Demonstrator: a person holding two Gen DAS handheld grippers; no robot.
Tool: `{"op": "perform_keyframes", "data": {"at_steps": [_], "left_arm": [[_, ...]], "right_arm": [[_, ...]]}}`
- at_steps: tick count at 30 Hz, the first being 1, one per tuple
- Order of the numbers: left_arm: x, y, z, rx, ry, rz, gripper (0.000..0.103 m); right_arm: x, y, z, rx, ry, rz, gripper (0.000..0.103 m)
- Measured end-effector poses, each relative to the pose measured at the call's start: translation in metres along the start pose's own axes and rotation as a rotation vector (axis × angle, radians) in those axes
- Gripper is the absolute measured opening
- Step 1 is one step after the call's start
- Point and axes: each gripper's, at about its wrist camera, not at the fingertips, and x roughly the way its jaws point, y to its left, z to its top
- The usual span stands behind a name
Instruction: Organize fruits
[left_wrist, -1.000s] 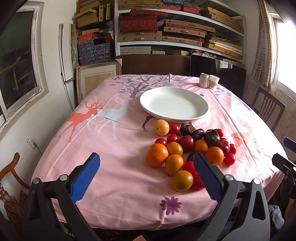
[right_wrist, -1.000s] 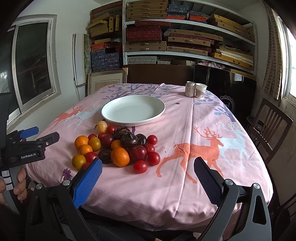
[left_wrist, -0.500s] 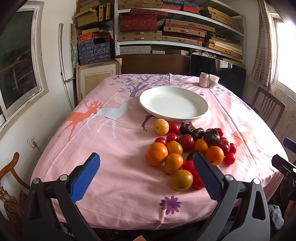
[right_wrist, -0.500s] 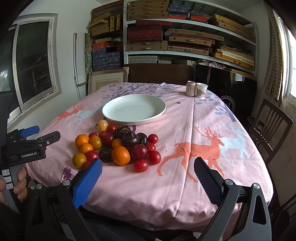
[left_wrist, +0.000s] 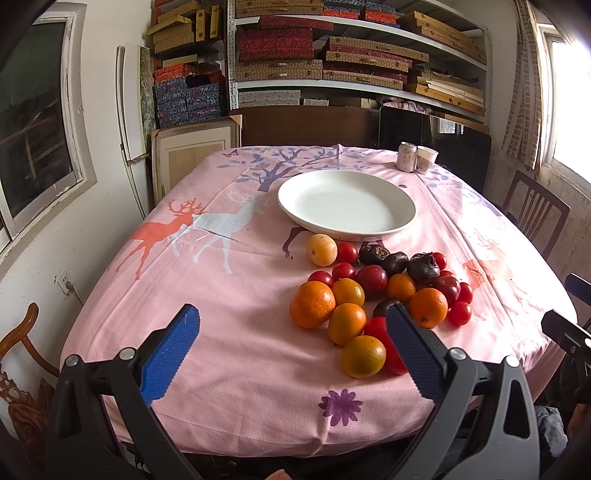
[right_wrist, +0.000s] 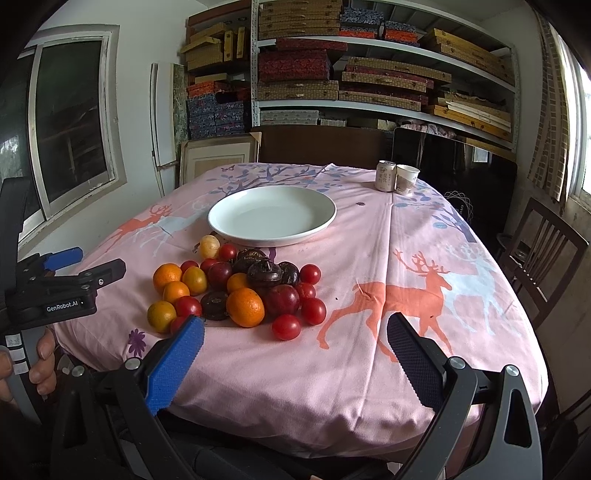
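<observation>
A pile of fruit lies on the pink tablecloth: oranges (left_wrist: 312, 304) (right_wrist: 245, 307), red cherry tomatoes (left_wrist: 459, 313) (right_wrist: 286, 326), dark plums (right_wrist: 280, 299) and dark brown fruits (left_wrist: 423, 267) (right_wrist: 264, 273). An empty white plate (left_wrist: 346, 204) (right_wrist: 272, 215) sits just behind the pile. My left gripper (left_wrist: 291, 347) is open and empty, hovering over the near table edge left of the pile. My right gripper (right_wrist: 295, 354) is open and empty, near the front edge, right of the pile. The left gripper also shows at the left of the right wrist view (right_wrist: 62, 273).
A can (right_wrist: 385, 176) and a paper cup (right_wrist: 406, 179) stand at the table's far right. A wooden chair (right_wrist: 539, 258) stands to the right. Shelves of boxes (right_wrist: 369, 74) fill the back wall. A window (left_wrist: 33, 122) is on the left wall.
Both grippers have drifted slightly forward toward the table; the fruit and plate appear a little closer. Nothing has been picked up or moved.
</observation>
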Motion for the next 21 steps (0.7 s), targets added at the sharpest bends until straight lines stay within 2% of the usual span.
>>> {"op": "perform_keyframes", "data": {"at_steps": [18,21], "left_arm": [[0.0007,-0.0040,-0.0023,0.011,-0.008,-0.017,0.099],[0.0016,-0.0035,-0.0038,0.007,-0.001,-0.062,0.099]], "right_arm": [[0.0024,-0.0006,-0.0010,-0.002,0.012,-0.006,0.099],[0.0031,-0.0011,-0.0008,-0.002,0.012,-0.008,0.099]]}}
